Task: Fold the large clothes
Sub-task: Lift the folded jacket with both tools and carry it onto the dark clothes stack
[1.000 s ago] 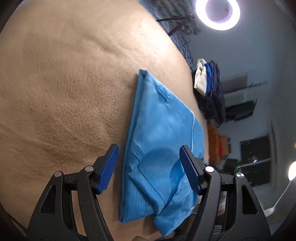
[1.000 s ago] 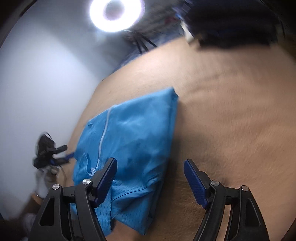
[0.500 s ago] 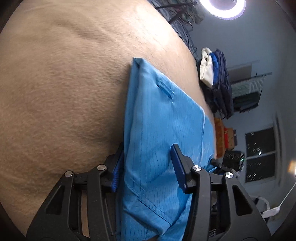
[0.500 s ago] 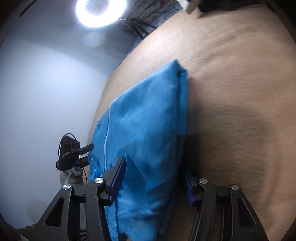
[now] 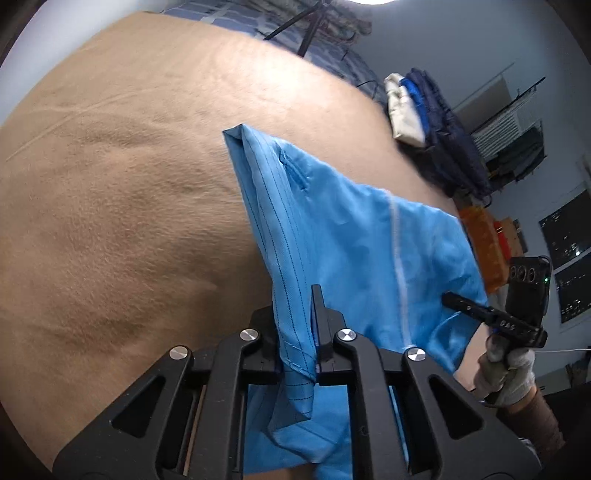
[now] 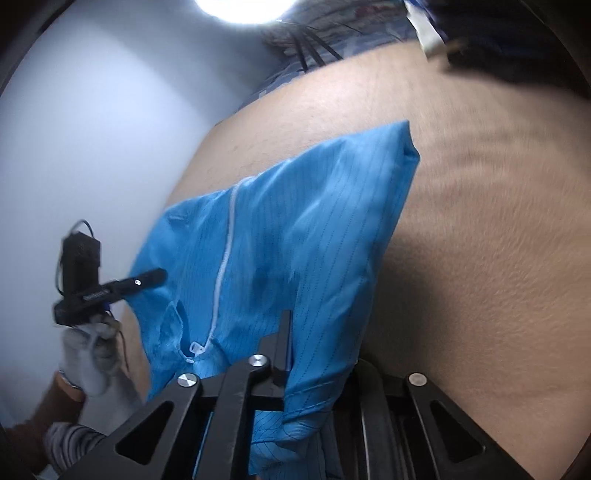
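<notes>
A blue pinstriped garment with a white zip line lies folded on the tan cover. My left gripper has its jaws closing, pads pressed on the garment's near left edge, which rises off the cover. In the right wrist view the garment hangs from my right gripper, whose jaws are closing on the near right edge; cloth hides its right finger. Each view also shows the other gripper in a gloved hand: the right one, the left one.
A pile of dark blue and white clothes sits at the cover's far right edge. Beyond that edge are an orange box, a rack and a tripod under a ring light. Tan cover stretches wide around the garment.
Both grippers came in over the garment's near edge and went from open to shut on it. The gripped edge has lifted off the cover.
</notes>
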{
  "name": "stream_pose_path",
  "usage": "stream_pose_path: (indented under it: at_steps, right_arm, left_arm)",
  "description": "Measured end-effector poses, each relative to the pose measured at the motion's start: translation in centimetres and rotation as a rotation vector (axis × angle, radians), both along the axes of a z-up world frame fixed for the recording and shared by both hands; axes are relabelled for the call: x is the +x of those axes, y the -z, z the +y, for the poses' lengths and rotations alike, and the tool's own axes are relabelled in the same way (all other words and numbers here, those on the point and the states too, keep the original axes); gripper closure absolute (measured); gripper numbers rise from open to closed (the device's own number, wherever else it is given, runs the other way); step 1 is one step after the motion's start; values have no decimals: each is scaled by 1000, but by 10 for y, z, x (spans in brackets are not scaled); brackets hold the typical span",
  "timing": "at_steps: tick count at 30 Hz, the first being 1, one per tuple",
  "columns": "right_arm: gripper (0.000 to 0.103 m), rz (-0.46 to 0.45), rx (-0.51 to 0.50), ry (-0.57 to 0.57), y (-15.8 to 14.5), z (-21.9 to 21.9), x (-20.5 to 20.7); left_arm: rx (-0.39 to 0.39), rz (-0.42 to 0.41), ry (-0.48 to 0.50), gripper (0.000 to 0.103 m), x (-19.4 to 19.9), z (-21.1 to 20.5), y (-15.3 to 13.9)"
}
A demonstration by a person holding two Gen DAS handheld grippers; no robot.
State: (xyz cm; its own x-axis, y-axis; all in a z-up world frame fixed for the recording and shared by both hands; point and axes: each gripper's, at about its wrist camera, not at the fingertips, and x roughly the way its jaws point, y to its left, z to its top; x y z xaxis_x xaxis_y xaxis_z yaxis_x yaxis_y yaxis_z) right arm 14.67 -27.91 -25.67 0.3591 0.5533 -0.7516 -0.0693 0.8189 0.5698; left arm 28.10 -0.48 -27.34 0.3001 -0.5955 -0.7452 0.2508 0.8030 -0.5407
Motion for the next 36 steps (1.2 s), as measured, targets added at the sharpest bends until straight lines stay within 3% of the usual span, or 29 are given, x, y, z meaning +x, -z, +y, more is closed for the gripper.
stream_pose_path:
  at_steps: [7,13,25,36]
  right_arm:
    - [100,-66,-182,-62,-42,31,-3]
    - [100,-120,-265,-105,-73,36,-7]
    - [101,-202,-343,-19,-120,-35,-15]
    - [101,-273,-476,60,-163,-109,27]
  left_arm:
    - [7,-33,28,97,-18,-7,-28]
    - [4,-73,57,97,-25,-25,-53]
    - [-28,-179,158,97,-22,-96,-115]
    - [-95,-282,232,98,32,-197,-169]
